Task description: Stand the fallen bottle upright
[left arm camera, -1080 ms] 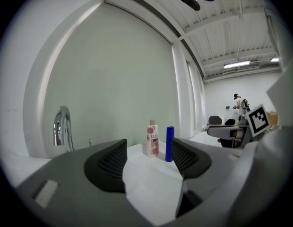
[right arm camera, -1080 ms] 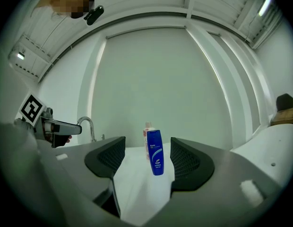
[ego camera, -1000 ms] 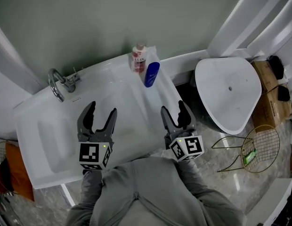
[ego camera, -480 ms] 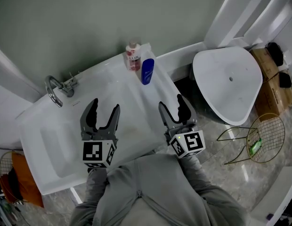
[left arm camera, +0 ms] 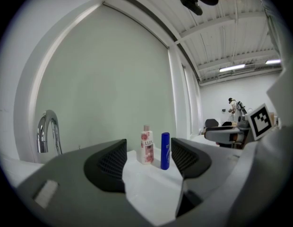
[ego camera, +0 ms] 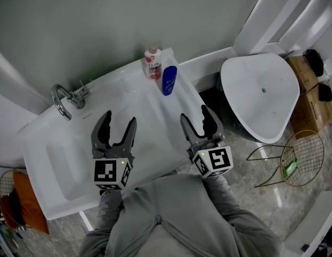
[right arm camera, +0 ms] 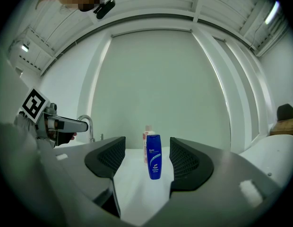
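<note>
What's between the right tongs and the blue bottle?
Nothing, just bare white sink top between the right tongs and the blue bottle; the right gripper view shows it.

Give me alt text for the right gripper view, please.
A blue bottle stands upright on a white sink counter, a pink-labelled bottle close behind it, against a pale green wall. The right tool frames them, jaws apart and empty.

Light: even, soft, moderate; head view greyish, slightly dim.
Source: ceiling strip lights (left arm camera: 236,68), seen in left gripper view; second strip light (right arm camera: 271,12) at right gripper view's upper right edge.
Shadows: faint, diffuse.
Glare: bright highlights on chrome tap (left arm camera: 40,136).
Distortion: strong fisheye, black vignetted corners in both gripper views.
Focus: blue bottle (right arm camera: 154,163) crisp; nearest foreground soft.
</note>
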A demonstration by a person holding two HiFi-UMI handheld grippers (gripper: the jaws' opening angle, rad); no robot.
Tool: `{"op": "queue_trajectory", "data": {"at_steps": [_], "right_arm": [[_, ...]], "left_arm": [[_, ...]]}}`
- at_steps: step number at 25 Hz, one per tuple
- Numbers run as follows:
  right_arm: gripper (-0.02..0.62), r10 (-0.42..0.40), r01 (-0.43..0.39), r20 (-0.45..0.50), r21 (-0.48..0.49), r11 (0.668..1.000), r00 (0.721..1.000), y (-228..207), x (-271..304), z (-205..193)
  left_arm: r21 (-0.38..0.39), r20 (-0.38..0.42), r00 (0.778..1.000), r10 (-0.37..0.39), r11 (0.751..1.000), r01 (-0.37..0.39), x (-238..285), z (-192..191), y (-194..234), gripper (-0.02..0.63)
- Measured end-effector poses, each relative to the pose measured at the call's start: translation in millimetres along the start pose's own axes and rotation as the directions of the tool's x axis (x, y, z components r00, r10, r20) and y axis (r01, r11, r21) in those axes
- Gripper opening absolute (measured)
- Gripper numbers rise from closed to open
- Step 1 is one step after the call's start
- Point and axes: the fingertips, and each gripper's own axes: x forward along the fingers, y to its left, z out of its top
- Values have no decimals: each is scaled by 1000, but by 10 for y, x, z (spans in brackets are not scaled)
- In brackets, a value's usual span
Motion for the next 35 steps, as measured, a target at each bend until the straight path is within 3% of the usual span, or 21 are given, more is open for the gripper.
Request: {"op": "queue_trajectory", "data": {"at_steps": [35], "right_arm": [[279, -23, 21, -48, -38, 999, 999, -19, 57, -91]], "left_arm": [[-3, -4, 1000, 2, 1000, -2, 13, -31, 61, 341]]}}
